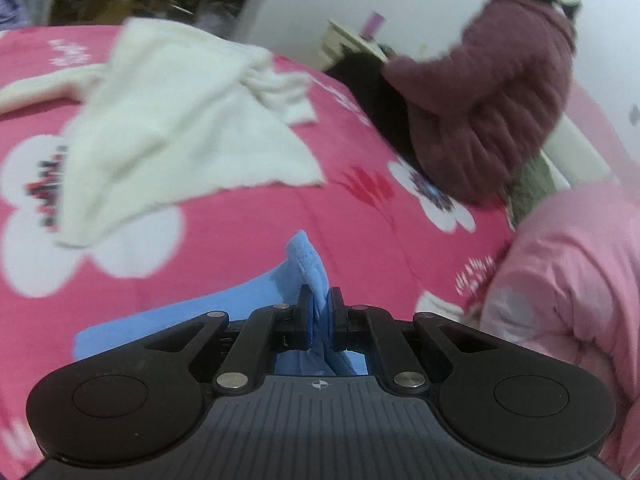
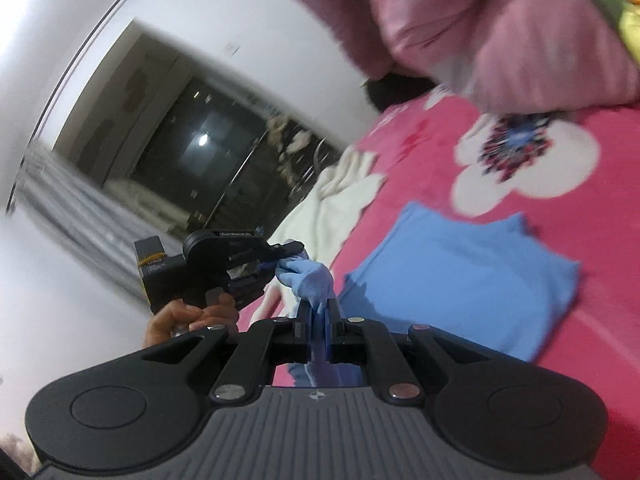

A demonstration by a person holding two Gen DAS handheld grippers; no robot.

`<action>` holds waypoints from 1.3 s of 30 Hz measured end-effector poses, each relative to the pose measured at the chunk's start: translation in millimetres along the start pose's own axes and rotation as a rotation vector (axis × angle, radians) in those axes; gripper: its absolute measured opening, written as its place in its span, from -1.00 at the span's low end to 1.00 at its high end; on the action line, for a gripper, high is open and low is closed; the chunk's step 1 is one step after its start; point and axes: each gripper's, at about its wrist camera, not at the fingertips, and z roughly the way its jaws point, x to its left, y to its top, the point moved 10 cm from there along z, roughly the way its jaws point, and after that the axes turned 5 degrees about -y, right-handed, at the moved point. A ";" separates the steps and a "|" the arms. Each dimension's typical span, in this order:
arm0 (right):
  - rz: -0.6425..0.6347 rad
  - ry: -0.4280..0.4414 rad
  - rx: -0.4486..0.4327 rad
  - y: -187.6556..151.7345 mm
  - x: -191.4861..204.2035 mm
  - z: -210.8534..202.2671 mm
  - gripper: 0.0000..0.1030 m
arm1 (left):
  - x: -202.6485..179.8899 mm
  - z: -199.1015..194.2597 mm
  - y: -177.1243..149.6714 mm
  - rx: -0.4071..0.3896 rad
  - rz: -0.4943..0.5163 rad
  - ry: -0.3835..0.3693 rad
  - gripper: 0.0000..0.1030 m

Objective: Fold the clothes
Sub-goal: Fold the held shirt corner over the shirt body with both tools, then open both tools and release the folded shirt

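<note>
Both claws are closed on the same blue cloth (image 2: 460, 276). In the right wrist view, the right claw (image 2: 319, 316) pinches one edge at the lower centre of the frame. The left claw (image 2: 280, 260), held by a hand (image 2: 188, 320), grips another edge just left of centre. The rest of the cloth lies on the pink flowered blanket (image 2: 520, 360) at right. In the left wrist view, a white garment (image 1: 180, 120) lies at upper left, and a person in a dark pink jacket (image 1: 480, 100) is at upper right.

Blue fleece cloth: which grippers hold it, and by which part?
Both. The left gripper and right gripper each pinch a raised edge of the blue fleece cloth on the pink flowered bedspread.
</note>
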 end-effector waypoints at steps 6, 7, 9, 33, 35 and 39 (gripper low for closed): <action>0.115 -0.063 -0.035 14.9 -44.2 -11.6 -0.88 | -36.1 51.3 -23.0 0.091 0.082 -0.025 -0.91; 0.129 -0.075 -0.035 15.3 -49.8 -12.1 -0.88 | -40.8 56.9 -26.2 0.100 0.095 -0.024 -0.91; 0.154 -0.094 -0.039 16.3 -58.3 -15.1 -0.88 | -50.4 66.6 -32.6 0.122 0.118 -0.032 -0.91; 0.060 -0.389 -0.148 36.4 -88.5 -27.2 -0.82 | -11.5 -32.3 -22.2 0.112 0.175 -0.200 0.05; -0.126 -0.357 -0.047 25.2 -54.2 0.9 -0.83 | 0.2 -56.6 -42.0 0.128 0.249 -0.173 0.06; -0.434 -0.431 0.126 2.4 -27.5 55.1 -0.83 | 8.5 -80.1 -102.6 0.213 0.405 -0.150 0.06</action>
